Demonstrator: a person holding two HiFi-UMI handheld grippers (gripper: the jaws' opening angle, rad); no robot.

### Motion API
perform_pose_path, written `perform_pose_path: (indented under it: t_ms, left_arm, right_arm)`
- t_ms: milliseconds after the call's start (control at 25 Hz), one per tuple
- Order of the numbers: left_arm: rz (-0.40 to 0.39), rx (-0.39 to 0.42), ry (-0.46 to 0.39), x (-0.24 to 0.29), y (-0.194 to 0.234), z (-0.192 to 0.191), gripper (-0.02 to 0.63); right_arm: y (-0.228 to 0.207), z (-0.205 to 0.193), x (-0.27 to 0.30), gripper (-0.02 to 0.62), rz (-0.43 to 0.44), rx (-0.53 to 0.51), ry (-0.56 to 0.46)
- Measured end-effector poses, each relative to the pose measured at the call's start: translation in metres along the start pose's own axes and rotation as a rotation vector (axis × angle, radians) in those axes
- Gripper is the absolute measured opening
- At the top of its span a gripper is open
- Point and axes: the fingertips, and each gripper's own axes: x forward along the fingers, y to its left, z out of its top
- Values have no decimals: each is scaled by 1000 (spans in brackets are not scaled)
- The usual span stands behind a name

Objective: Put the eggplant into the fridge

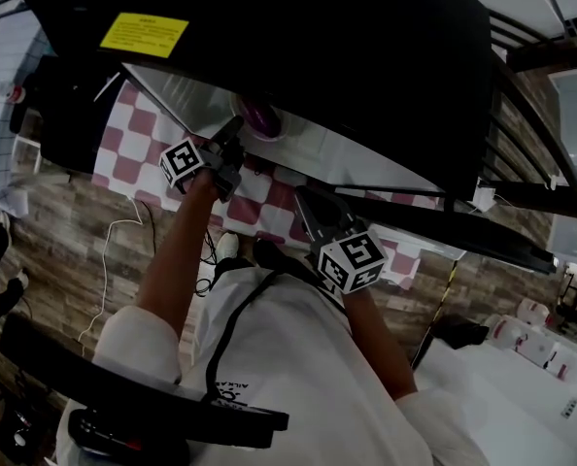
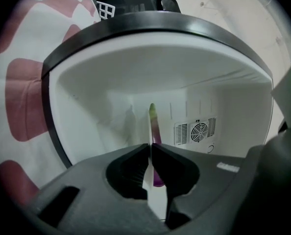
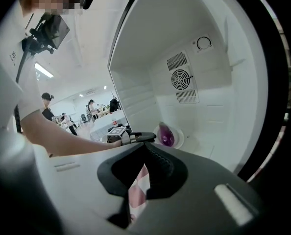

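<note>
A purple eggplant (image 1: 261, 116) lies in a small white dish (image 1: 271, 137) just inside the open black fridge (image 1: 366, 66). My left gripper (image 1: 232, 142) reaches into the opening, shut on the dish's rim. In the left gripper view the dish (image 2: 149, 180) shows edge-on as a white strip pinched between the shut jaws (image 2: 150, 146), with the eggplant (image 2: 154, 124) along it, green tip away from me. The right gripper view shows the eggplant (image 3: 166, 138) in the dish (image 3: 180, 137) low in the white interior, the left gripper (image 3: 145, 137) at its rim. My right gripper (image 3: 144, 146) hangs back outside, shut and empty.
The fridge stands on a red-and-white checked cloth (image 1: 133, 144). A fan grille (image 2: 199, 130) sits on its white back wall. The black door frame (image 2: 47, 111) rings the opening. My left forearm (image 3: 62, 141) crosses the right gripper view. A white cable (image 1: 123, 231) lies on the wooden floor.
</note>
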Motion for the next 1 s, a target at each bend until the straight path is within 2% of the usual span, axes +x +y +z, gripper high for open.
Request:
perform_pose_path:
  t_ms: [560,920,1000]
  left_arm:
    - [100,-5,9,12,15,5,31]
    - [218,5,5,12,28,7,23]
    - [220,3,3,14,26,8,62]
  right_arm:
    - [-5,2,1,6,-14,6,-4]
    - [-2,4,-2,6,-20,4,-16]
    - [-3,4,-4,6,-24,6,-17]
